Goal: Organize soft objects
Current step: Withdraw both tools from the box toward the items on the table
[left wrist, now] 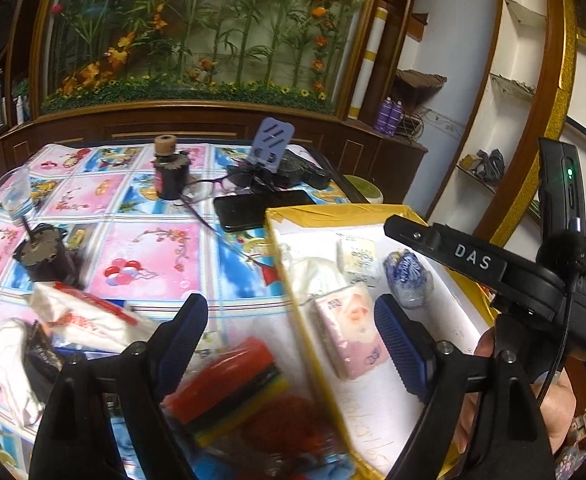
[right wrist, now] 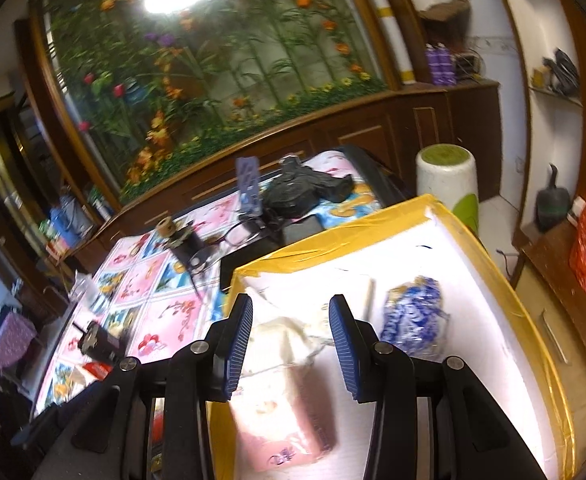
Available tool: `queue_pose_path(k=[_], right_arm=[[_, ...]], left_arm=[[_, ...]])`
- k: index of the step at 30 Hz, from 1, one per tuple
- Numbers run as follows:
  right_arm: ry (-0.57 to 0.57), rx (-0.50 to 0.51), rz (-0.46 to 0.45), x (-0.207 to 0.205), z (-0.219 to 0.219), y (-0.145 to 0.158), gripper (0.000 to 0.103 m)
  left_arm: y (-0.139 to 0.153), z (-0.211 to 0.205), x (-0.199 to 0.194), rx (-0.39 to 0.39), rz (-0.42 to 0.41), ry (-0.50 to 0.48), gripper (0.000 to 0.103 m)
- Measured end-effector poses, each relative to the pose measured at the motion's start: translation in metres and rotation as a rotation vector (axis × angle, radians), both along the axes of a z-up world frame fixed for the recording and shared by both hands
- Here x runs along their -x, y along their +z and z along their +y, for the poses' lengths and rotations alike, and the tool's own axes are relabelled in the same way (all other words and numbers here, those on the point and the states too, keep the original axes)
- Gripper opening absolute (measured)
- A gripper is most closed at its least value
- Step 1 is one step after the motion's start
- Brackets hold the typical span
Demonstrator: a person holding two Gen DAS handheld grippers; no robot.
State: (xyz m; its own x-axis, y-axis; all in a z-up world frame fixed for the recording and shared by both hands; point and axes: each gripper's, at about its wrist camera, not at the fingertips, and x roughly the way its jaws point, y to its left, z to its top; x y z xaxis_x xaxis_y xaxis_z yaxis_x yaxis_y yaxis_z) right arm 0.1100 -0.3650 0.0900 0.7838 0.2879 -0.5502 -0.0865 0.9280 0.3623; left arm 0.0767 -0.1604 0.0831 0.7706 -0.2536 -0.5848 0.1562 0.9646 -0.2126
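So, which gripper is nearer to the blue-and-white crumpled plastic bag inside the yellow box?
Right gripper: the bag lies just beside its finger. Left gripper straddles the box's wall, farther away.

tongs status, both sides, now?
Left tongs: open, holding nothing.
Right tongs: open, nothing between the pads, above the yellow box.

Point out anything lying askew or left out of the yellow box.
The pink tissue pack lies askew in the box. A white-and-red pack and a red, black and yellow bundle sit on the tablecloth, outside the box. Nothing looks spilled.
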Motion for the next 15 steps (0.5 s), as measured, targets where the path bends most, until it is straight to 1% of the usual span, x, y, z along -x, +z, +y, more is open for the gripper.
queue_pose_path(k=[5, 7, 10, 15], right_arm=[[0.045, 0.022, -0.021, 0.003, 0.013, 0.001, 0.044], [0.068, 0.026, -0.030, 0.005, 0.018, 0.002, 0.044], [0.108, 0.052, -0.047, 0.008, 0.030, 0.004, 0.044], [0.158, 0.075, -0.063, 0.012, 0.044, 0.003, 0.050]], left_arm=[[0.001, 0.034, 0.011, 0.010, -0.017, 0.070, 0.085], [0.000, 0.050, 0.017, 0.001, -0.024, 0.110, 0.085], [-0.002, 0.083, 0.022, -0.005, -0.030, 0.194, 0.085], [-0.012, 0.147, 0.029, 0.035, 0.003, 0.343, 0.085]])
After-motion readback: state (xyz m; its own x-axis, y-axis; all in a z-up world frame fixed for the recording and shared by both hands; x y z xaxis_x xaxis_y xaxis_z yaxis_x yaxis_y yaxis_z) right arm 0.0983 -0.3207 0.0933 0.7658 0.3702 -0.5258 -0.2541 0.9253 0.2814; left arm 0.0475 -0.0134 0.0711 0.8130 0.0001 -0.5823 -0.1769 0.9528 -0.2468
